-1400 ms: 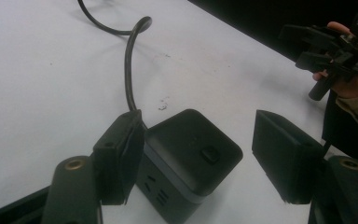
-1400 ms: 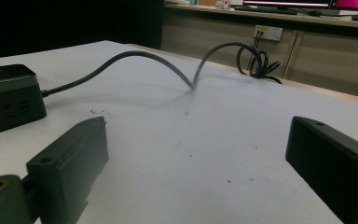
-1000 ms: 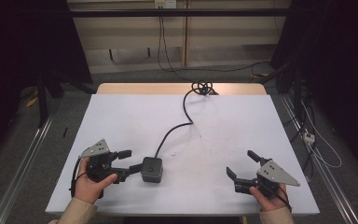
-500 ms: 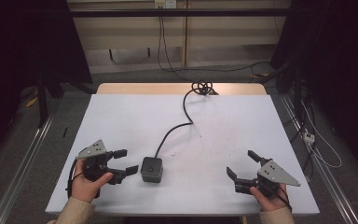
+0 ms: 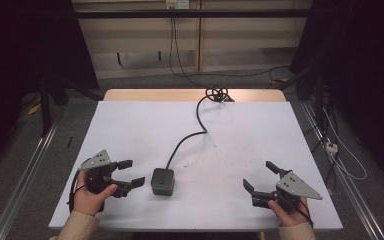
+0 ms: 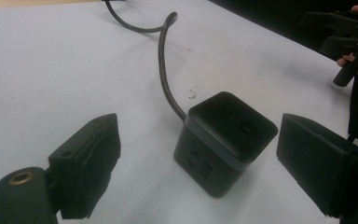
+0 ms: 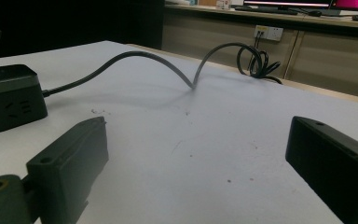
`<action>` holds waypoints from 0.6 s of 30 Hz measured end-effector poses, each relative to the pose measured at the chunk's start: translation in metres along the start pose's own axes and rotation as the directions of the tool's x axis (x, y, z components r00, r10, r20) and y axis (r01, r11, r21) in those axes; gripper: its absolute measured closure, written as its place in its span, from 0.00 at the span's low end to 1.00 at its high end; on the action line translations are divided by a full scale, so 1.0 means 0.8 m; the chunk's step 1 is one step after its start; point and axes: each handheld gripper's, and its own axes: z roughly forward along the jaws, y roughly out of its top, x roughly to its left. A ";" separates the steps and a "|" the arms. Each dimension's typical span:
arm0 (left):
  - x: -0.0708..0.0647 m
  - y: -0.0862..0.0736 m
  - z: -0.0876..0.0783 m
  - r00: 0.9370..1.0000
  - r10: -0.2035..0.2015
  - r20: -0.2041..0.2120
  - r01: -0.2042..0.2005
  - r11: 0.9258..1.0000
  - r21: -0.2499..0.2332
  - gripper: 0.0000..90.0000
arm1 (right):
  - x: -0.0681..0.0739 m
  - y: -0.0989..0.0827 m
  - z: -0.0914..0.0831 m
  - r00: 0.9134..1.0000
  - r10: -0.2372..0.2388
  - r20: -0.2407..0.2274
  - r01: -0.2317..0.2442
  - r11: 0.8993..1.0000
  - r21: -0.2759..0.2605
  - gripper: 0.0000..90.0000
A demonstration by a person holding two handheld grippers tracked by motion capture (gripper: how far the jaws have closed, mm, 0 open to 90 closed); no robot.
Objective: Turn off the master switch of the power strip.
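Note:
A black cube power socket [image 5: 163, 181] [image 6: 228, 135] [image 7: 9, 95] rests on the white table [image 5: 260, 130], near the front and left of centre. Its black cable [image 5: 190, 137] [image 7: 135, 56] runs back to a coil [image 5: 217, 93] at the far edge. My left gripper [image 5: 132, 172] [image 6: 196, 135] lies just left of the cube and points at it. Its jaws have just been opening; they stand open, with nothing between them. My right gripper [image 5: 258, 175] [image 7: 196, 154] rests open at the front right over bare table, and also appears in the left gripper view [image 6: 349, 37].
A strip of bare wood [image 5: 155, 95] edges the back of the table. Behind it stand a low cabinet and wall sockets [image 7: 268, 32]. Loose cables [image 5: 340, 155] lie on the floor to the right, and a metal rail [image 5: 25, 175] runs along the left.
My left gripper has drawn back to the left, away from the cube, and its jaws have spread a little wider. The cube and the right gripper have stayed in place.

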 end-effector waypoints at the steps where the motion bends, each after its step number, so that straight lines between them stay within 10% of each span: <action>1: 0.001 0.000 0.000 1.000 -0.001 -0.002 0.001 1.000 -0.001 0.14 | 0.000 0.000 0.000 1.000 -0.001 0.000 0.001 1.000 0.000 0.06; 18: 0.010 -0.007 -0.004 1.000 -0.014 -0.008 0.014 1.000 -0.004 0.11 | 0.000 0.000 0.000 1.000 -0.001 -0.001 0.001 1.000 -0.001 0.06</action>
